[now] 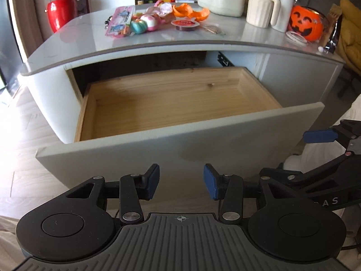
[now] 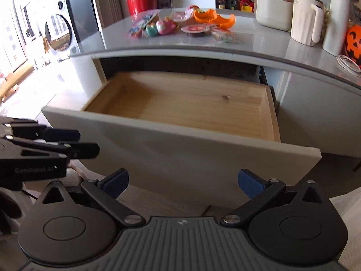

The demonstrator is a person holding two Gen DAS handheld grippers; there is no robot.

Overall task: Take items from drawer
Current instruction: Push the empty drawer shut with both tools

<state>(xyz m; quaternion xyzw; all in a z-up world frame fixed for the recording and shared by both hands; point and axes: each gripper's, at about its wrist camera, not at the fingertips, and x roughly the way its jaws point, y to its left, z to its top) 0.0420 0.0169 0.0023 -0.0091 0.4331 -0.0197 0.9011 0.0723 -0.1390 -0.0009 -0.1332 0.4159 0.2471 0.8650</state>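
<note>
We hold both grippers in front of the pulled-out drawer (image 1: 171, 103), its wooden floor bare. Our left gripper (image 1: 181, 184) and right gripper (image 2: 182, 184) each have fingers spread with nothing between them. The small toys (image 1: 144, 22) lie on the tabletop (image 1: 85, 38) above.

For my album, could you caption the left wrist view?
Open left claw faces a pulled-out drawer, toys on the countertop above.
</note>
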